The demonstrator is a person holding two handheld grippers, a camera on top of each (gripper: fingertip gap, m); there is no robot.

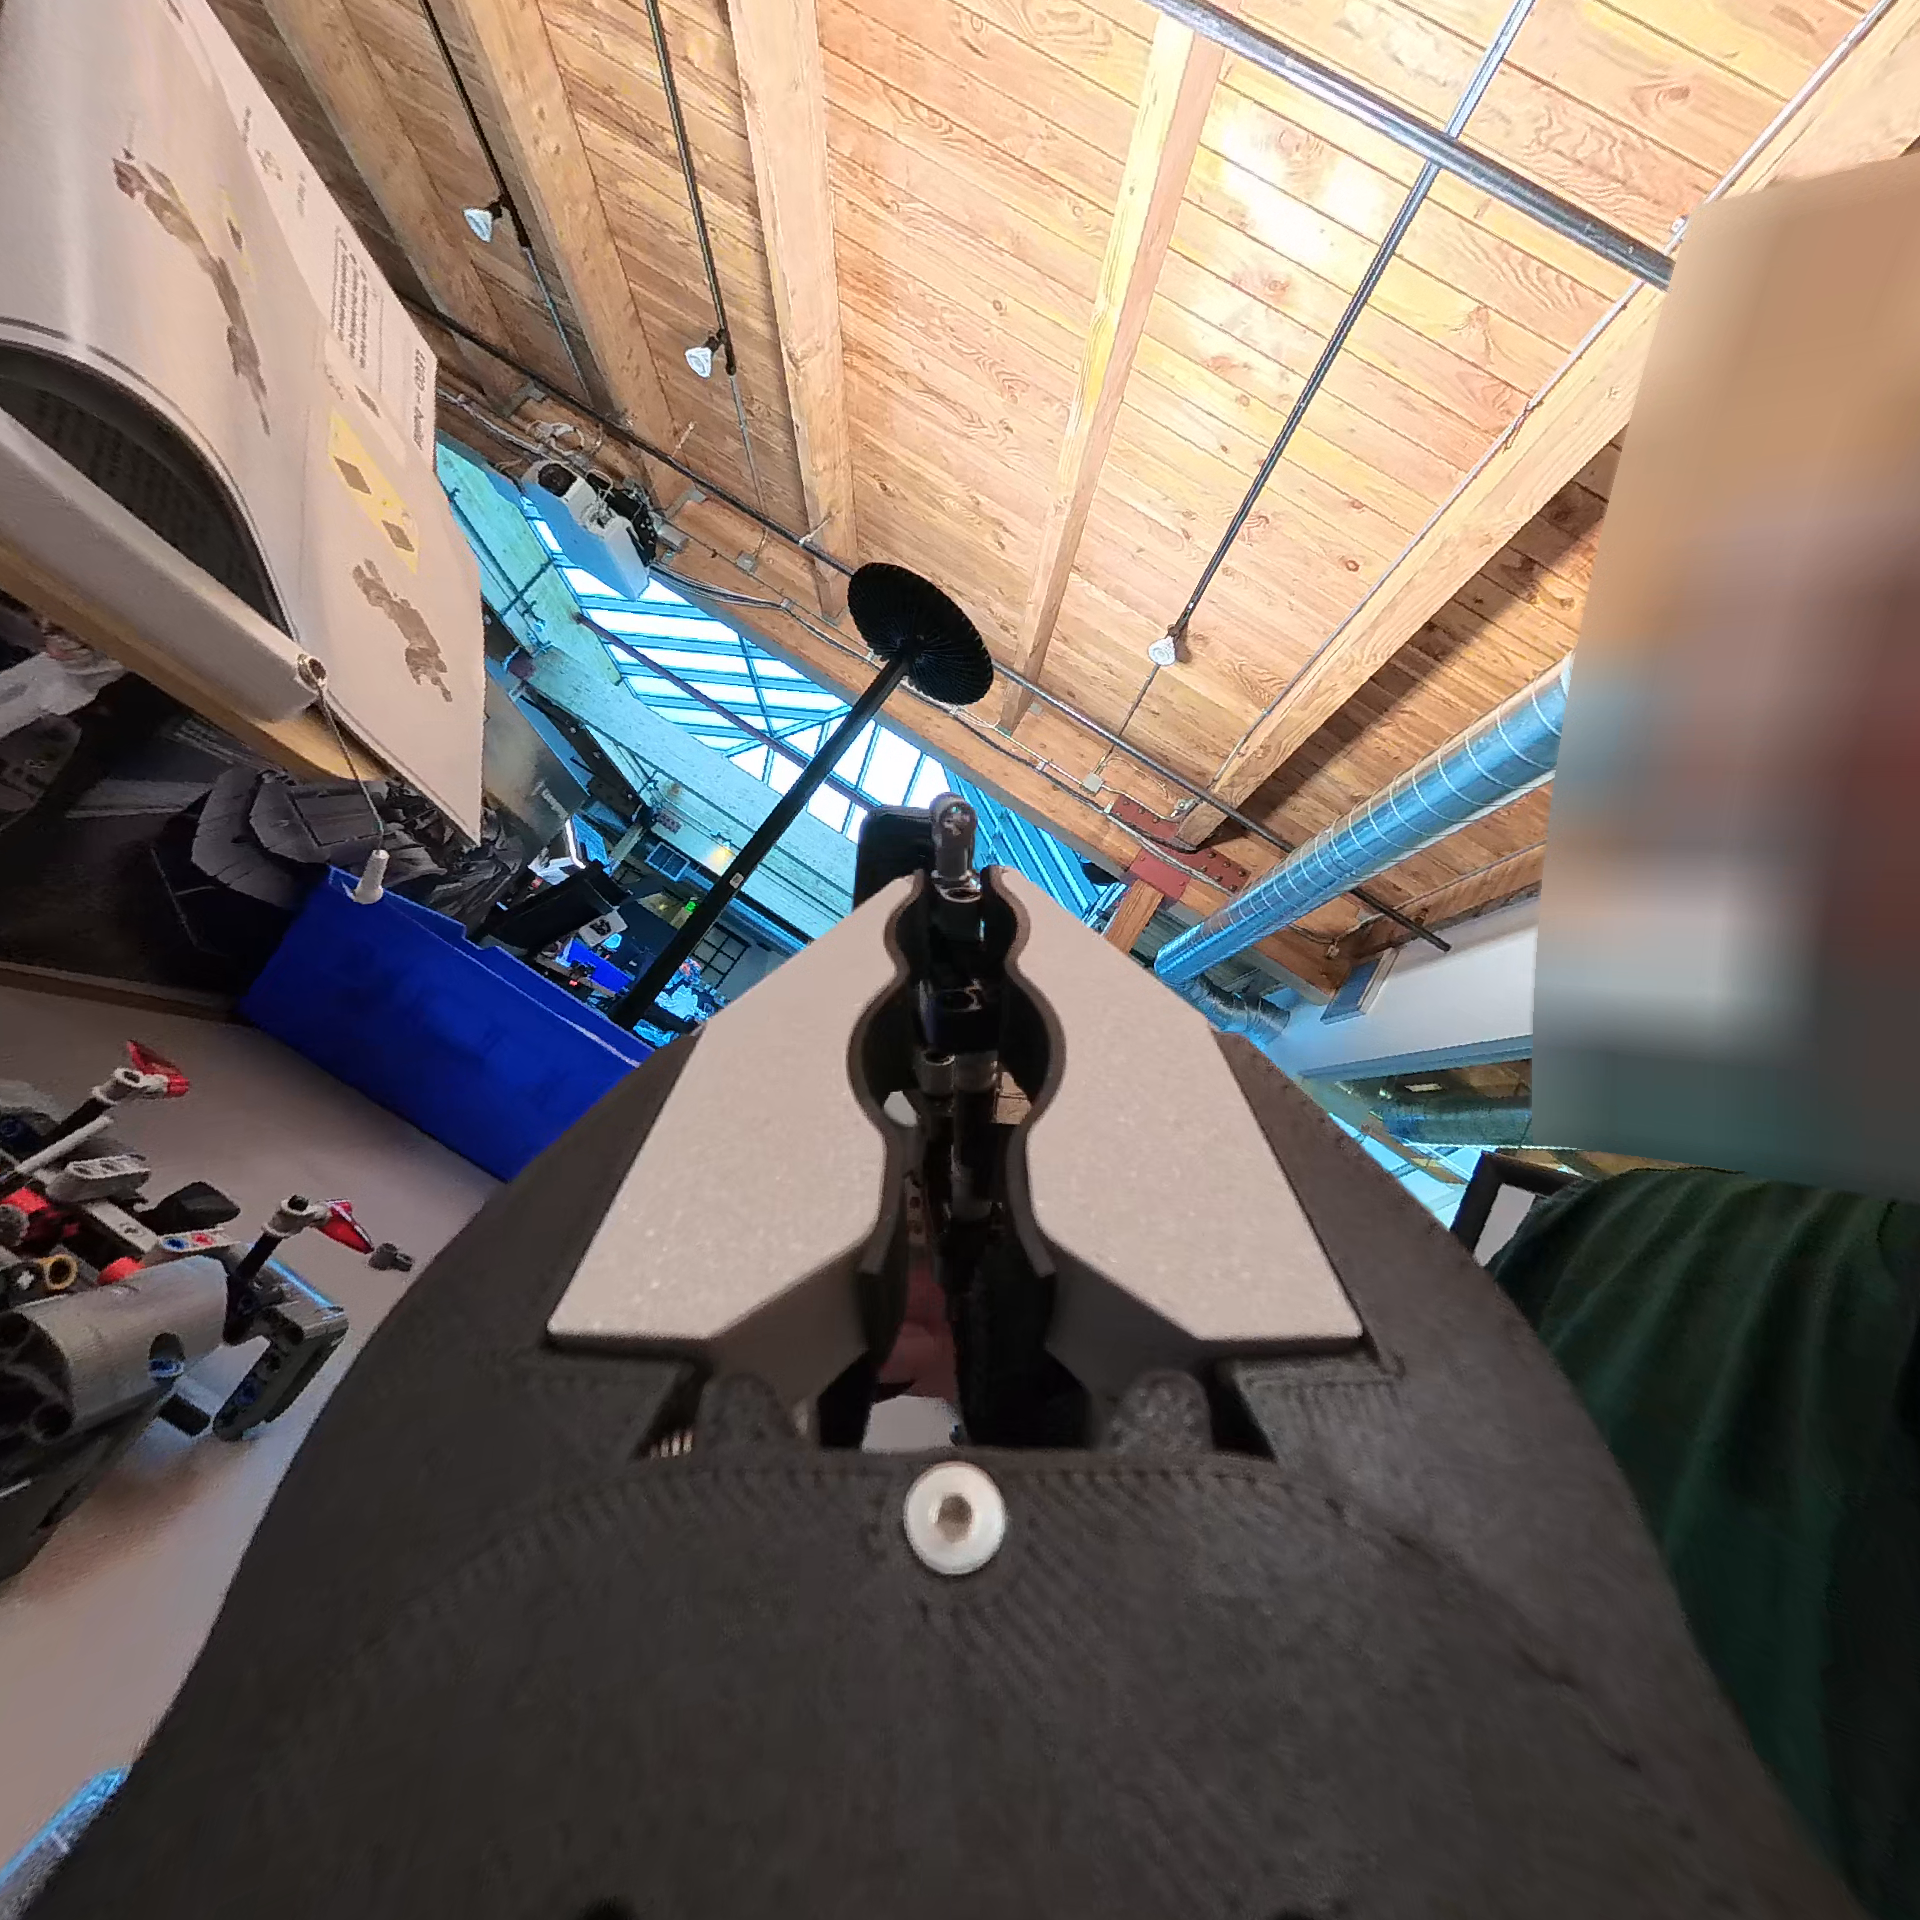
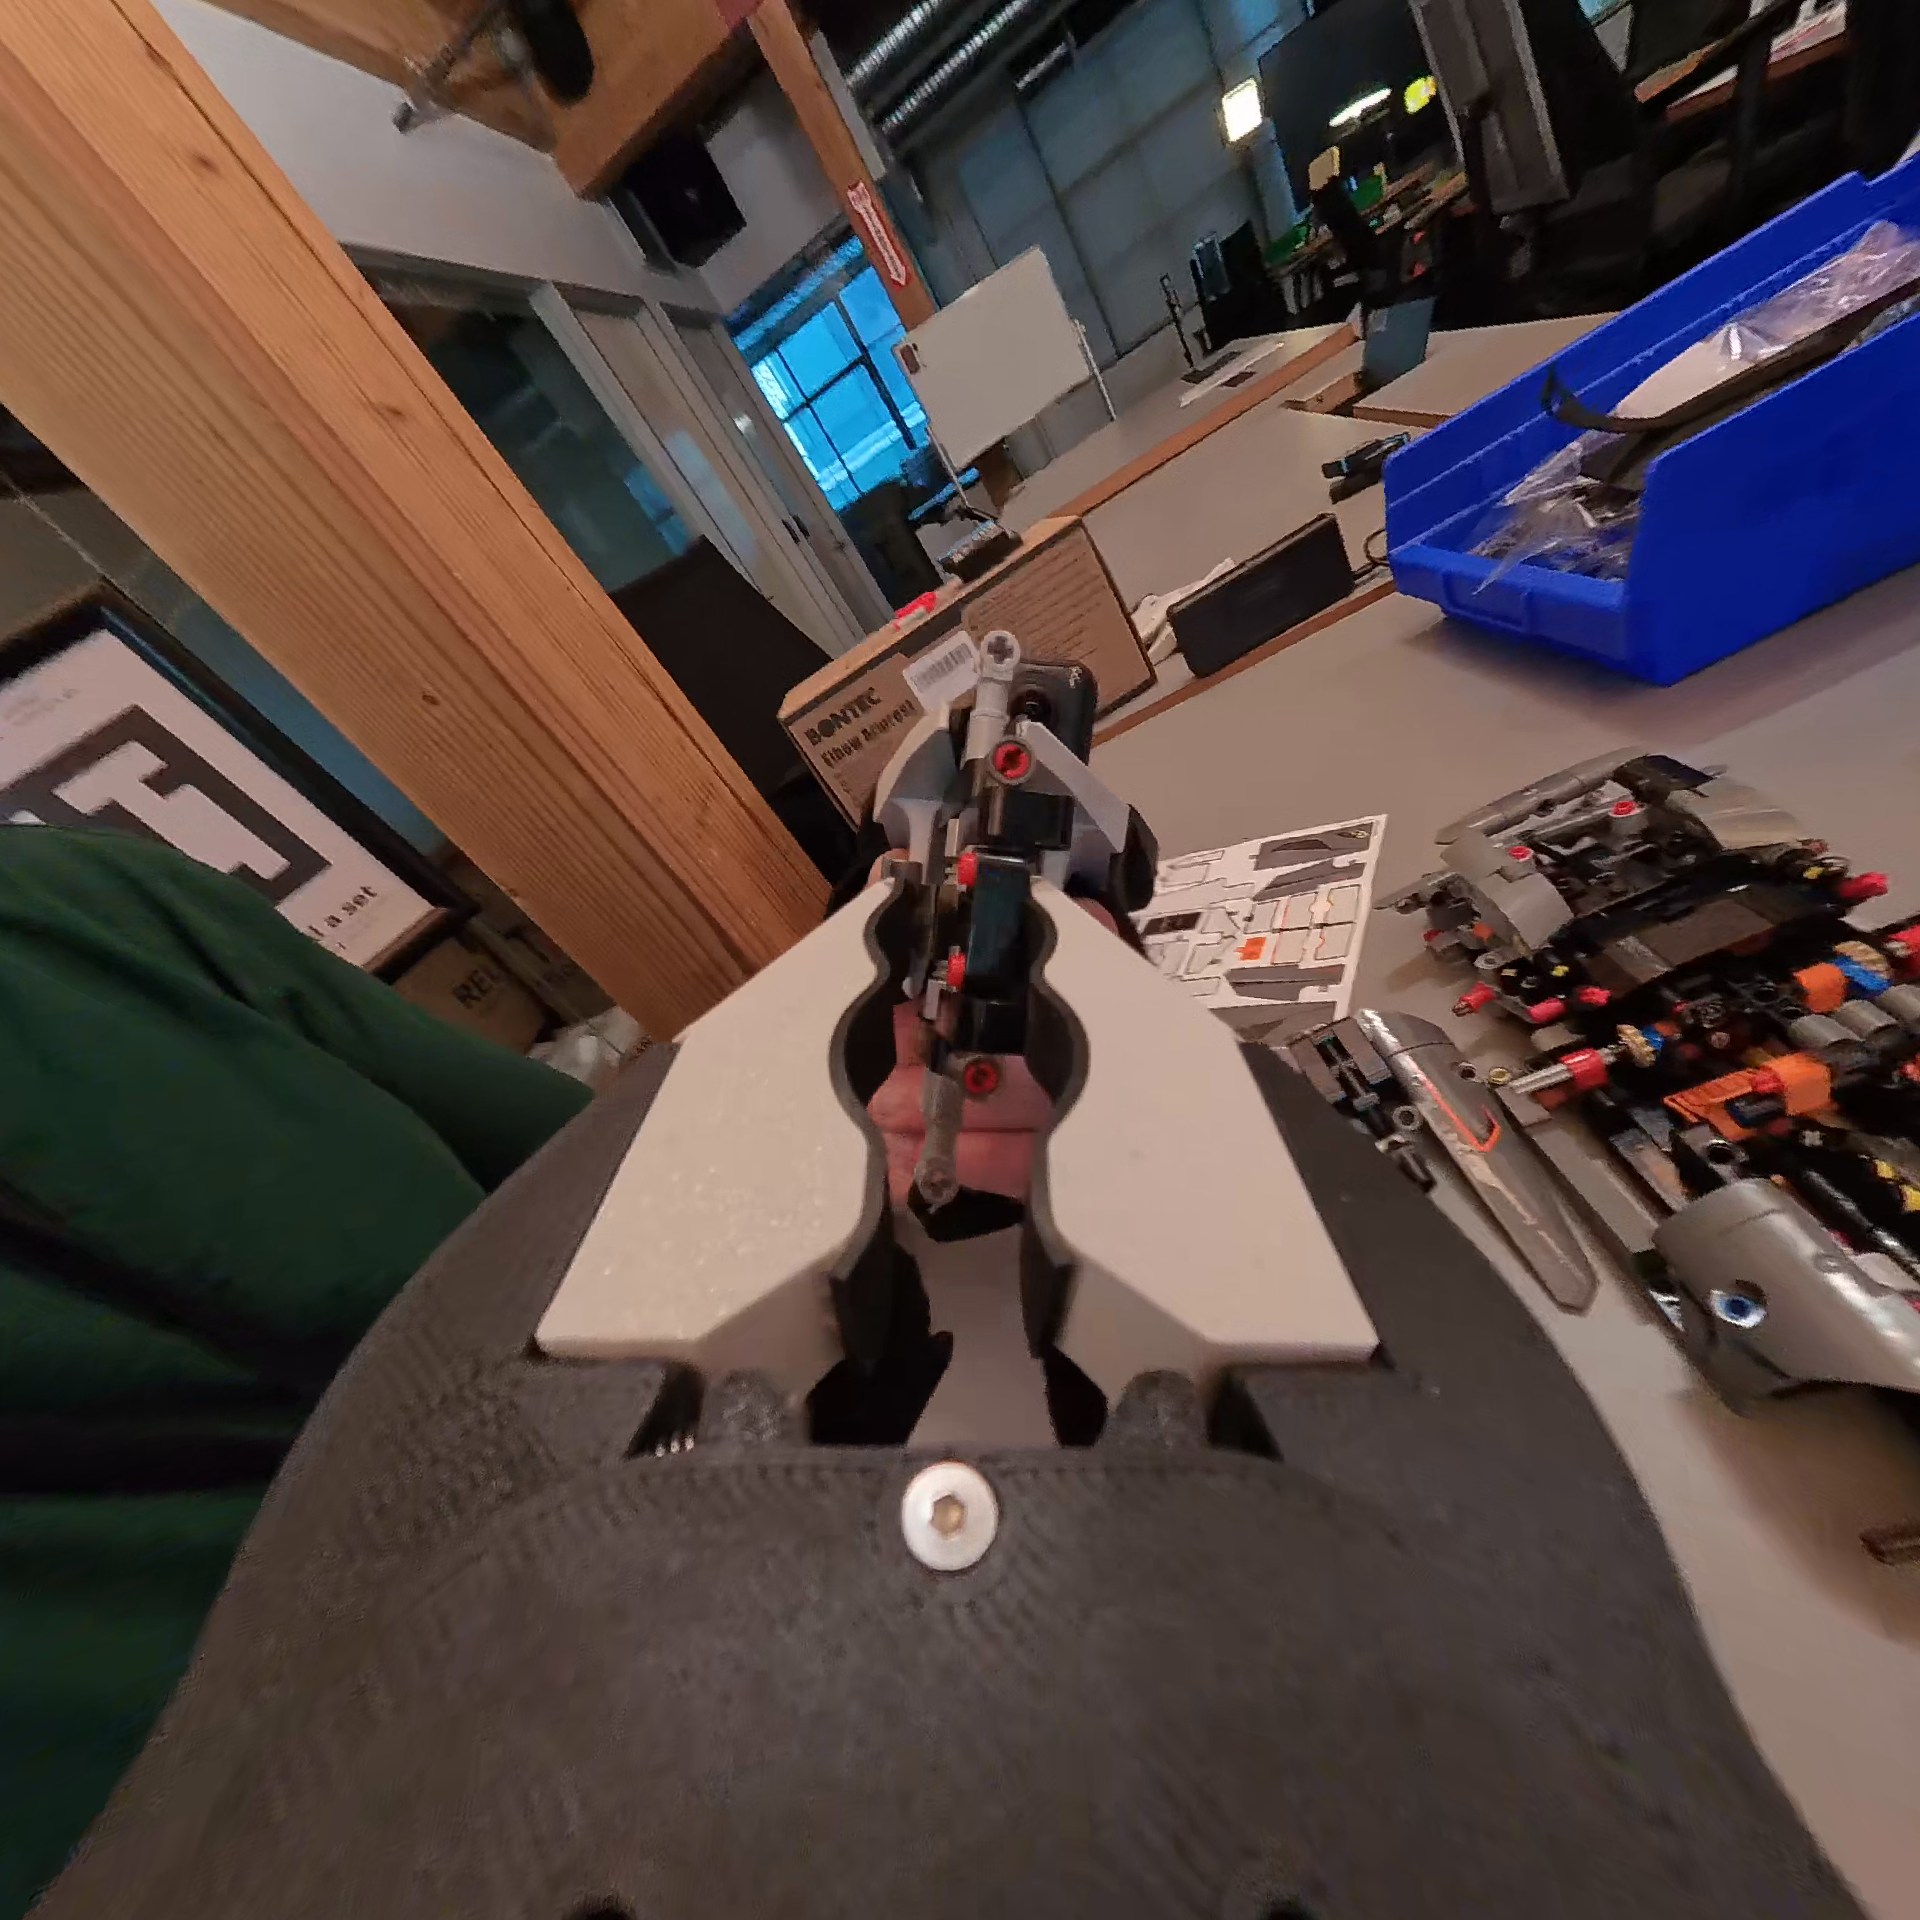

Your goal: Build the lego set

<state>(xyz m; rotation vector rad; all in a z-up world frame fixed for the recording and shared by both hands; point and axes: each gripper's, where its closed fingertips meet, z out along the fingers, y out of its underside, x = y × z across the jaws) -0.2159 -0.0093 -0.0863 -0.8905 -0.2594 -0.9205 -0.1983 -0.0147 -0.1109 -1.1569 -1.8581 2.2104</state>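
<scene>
Both tongs are raised off the grey table (image 2: 1455,686), clamped on one small lego sub-assembly (image 2: 992,883) between them.

In the left wrist view, the part-built lego car (image 1: 114,1299) lies on the table left of the left gripper (image 1: 954,899), with a blue bin (image 1: 416,1018) behind it; its jaws stand narrow on the black and grey piece, tipped toward the wooden ceiling. In the right wrist view, a green sleeve (image 2: 208,1091) fills the left; the right gripper (image 2: 966,935) pinches the same piece, with the sticker sheet (image 2: 1268,914) and car to its right.
</scene>
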